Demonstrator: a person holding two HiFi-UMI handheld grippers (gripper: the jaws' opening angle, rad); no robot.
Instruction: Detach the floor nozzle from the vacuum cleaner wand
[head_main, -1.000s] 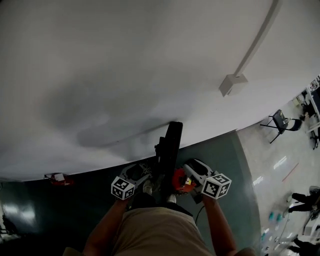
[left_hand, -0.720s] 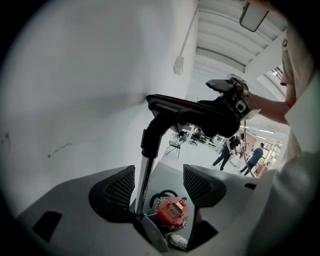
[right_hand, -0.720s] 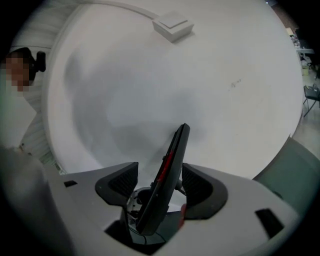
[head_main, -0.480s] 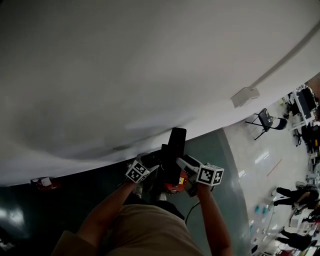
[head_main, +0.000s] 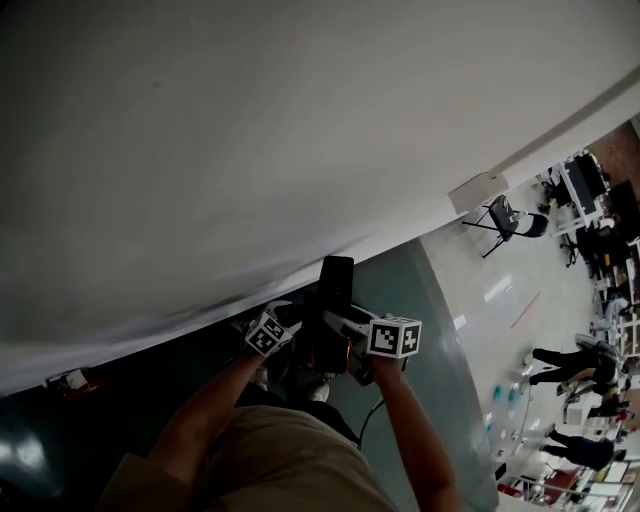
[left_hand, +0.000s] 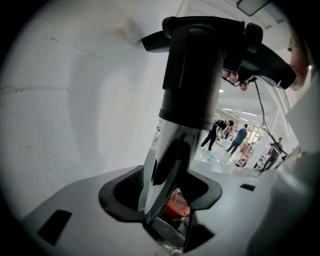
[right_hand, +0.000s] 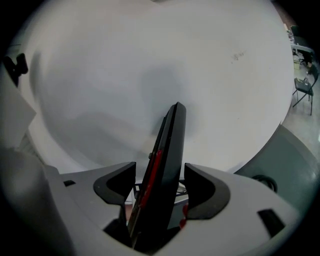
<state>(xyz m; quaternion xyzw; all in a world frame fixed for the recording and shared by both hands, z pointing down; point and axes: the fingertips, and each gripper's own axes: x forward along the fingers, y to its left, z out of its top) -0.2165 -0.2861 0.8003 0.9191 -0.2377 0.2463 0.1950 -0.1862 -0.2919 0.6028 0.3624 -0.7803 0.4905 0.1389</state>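
Left gripper view: the chromed wand (left_hand: 167, 150) rises between the fingers of the left gripper (left_hand: 169, 181) and is topped by a black collar (left_hand: 195, 65). The fingers are set at middling width and have just been closing. A dark slit is left between the wand and the right finger; contact with the left finger cannot be told. An orange part (left_hand: 175, 205) is glimpsed below the wand.

Right gripper view: the fingers of the right gripper (right_hand: 160, 172) are spread wide, having just been opening. A slim black bar (right_hand: 167, 145) with a red stripe stands between them, clear on both sides.

Head view, compared with the earlier frames: the left marker cube (head_main: 265, 335), formerly low and out to the side, is now found just beside the black collar. The right marker cube (head_main: 395, 337) is kept near its other side.

The white wall (head_main: 250, 130) stands directly behind the wand. Green floor (head_main: 420, 290) lies open to the right, with a chair (head_main: 505, 217) and people (head_main: 560, 360) well apart.
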